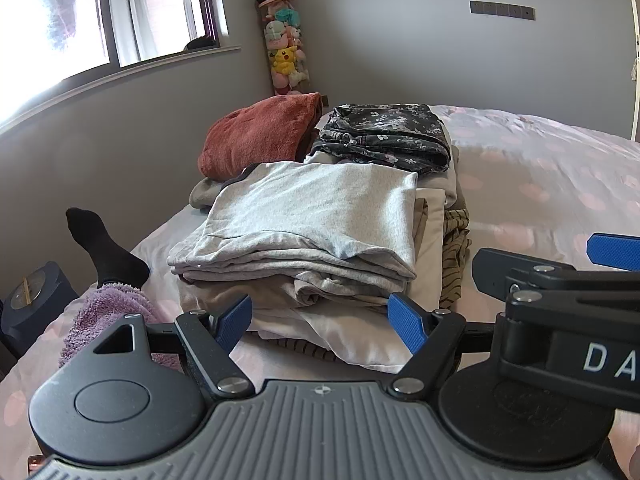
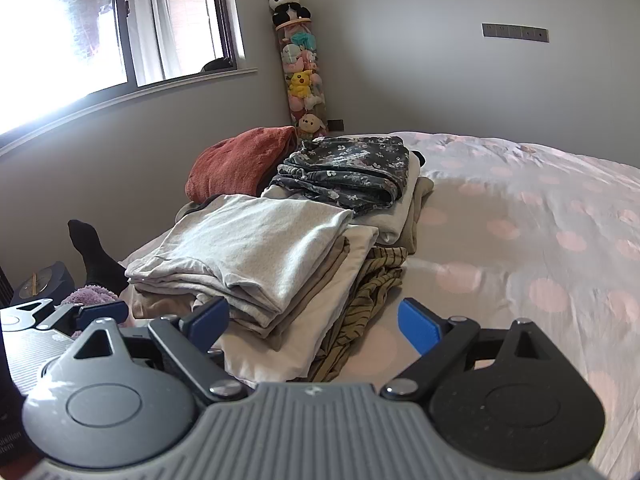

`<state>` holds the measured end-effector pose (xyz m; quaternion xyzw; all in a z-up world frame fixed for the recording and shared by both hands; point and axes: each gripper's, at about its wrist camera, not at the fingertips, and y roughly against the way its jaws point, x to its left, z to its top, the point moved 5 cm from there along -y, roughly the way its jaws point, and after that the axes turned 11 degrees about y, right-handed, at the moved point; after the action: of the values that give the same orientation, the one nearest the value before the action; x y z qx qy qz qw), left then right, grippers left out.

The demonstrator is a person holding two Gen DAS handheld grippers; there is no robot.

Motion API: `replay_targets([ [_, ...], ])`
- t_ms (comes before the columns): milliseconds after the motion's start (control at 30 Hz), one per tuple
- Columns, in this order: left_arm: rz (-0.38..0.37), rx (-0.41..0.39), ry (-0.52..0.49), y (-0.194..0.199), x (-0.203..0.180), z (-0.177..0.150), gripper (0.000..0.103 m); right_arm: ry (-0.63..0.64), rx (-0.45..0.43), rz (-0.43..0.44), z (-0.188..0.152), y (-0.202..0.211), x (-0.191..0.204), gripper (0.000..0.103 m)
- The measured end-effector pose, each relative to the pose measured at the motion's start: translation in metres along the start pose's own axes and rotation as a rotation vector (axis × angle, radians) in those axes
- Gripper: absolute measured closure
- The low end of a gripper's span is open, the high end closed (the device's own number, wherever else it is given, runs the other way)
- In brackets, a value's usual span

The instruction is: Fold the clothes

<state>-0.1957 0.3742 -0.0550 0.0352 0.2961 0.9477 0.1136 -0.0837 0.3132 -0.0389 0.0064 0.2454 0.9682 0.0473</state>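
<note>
Two stacks of folded clothes sit on the bed [image 2: 520, 240], toward its left edge by the window wall. Largest is the bed itself, under a pale cover with pink dots, bare across its right side. Next comes the near stack [image 2: 256, 264], topped by a grey folded top [image 1: 312, 216], with beige and white pieces below and a striped garment [image 2: 372, 288] spilling out untidily at its right. Behind it a floral dark garment [image 1: 384, 136] crowns the far stack, and a rust-red fleece [image 1: 260, 136] lies at the far left edge. A person's black-socked foot [image 1: 108, 248] hangs off the left edge. Left gripper [image 1: 320, 320] and right gripper [image 2: 316, 320] both hover just before the near stack, jaws apart, holding nothing. Folding looks nearly finished; the likely next move is squaring the stack or drawing out the striped piece, which calls for a low pinch on its loose hem. Grey walls, a bright window [image 2: 120, 40] and a tube of plush toys [image 2: 300, 76] in the corner close the room.
</note>
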Motion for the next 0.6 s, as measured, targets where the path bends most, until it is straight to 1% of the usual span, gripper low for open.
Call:
replay_targets([
  [600,0.007,0.001,-0.005,0.0015,-0.0003,-0.0003,0.029,-0.006,-0.002,0.006,-0.0011,0.0018,0.0002,0.01],
])
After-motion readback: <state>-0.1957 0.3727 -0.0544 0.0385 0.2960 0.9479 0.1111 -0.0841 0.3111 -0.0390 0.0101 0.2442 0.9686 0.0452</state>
